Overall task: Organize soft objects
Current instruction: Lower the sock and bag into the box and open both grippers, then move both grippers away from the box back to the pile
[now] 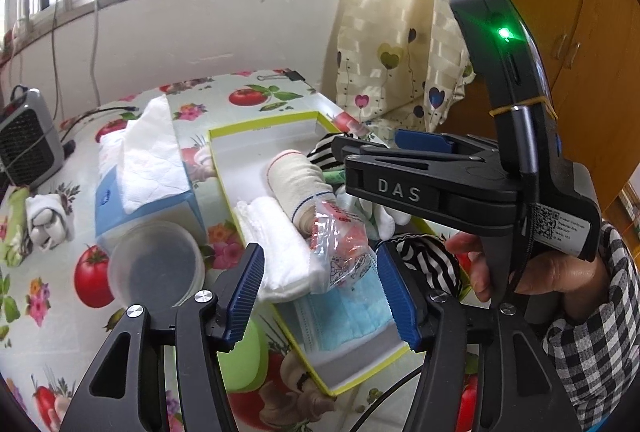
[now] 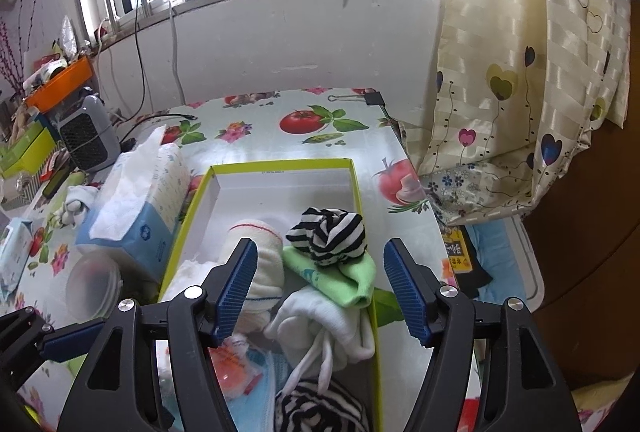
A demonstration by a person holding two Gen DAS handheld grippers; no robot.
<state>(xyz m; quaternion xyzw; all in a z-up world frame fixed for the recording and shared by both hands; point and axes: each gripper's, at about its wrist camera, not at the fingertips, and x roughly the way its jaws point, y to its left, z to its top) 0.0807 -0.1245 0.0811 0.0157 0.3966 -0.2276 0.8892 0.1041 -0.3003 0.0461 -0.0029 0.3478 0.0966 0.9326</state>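
L jaws (image 1: pixel 320 296) apart, R jaws (image 2: pixel 320 284) apart, box (image 2: pixel 280 165)

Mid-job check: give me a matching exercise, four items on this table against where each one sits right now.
Items:
1. green sock
2. blue face mask
3. tissue pack
4. small grey heater

Places:
A. far left of the table, by the wall
B. in the yellow-rimmed box, under a striped sock
C. on the table, just left of the box
D. on the box floor, near end

Pairs: 1-B, 2-D, 3-C, 4-A
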